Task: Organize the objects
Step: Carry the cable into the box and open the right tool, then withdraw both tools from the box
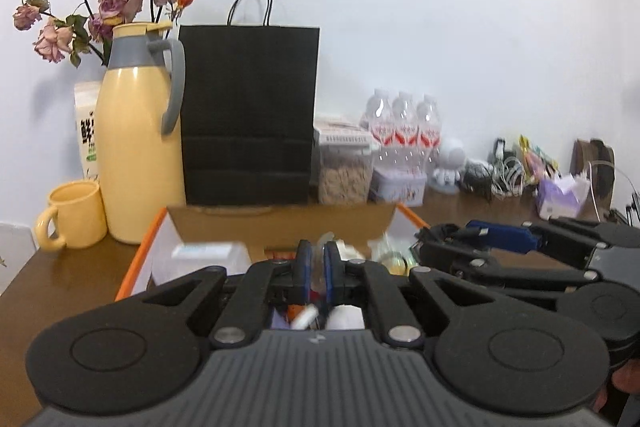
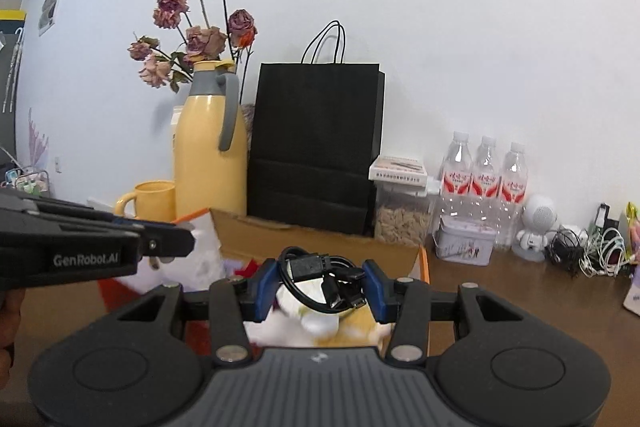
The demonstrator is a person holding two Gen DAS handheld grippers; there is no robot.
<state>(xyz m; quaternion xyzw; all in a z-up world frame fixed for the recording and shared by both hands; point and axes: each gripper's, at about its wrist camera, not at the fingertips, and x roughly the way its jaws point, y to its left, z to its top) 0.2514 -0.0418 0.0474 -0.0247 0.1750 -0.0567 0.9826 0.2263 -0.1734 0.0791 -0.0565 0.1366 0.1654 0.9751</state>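
A: Cable (image 2: 320,279) sits coiled in your right gripper (image 2: 320,287), jaws clamped on it above the box (image 2: 316,239). Where does it go?

B: Probably toward the cable pile (image 2: 592,251) at two o'clock on the worktop (image 2: 500,287); your right hand is nearer. Your left gripper (image 1: 318,267) has jaws pinched on something thin and clear; I cannot tell what.

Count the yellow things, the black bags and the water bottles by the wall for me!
Yellow things: 2, the jug and the mug
Black bags: 1, the paper bag
Water bottles: 3
Total: 6
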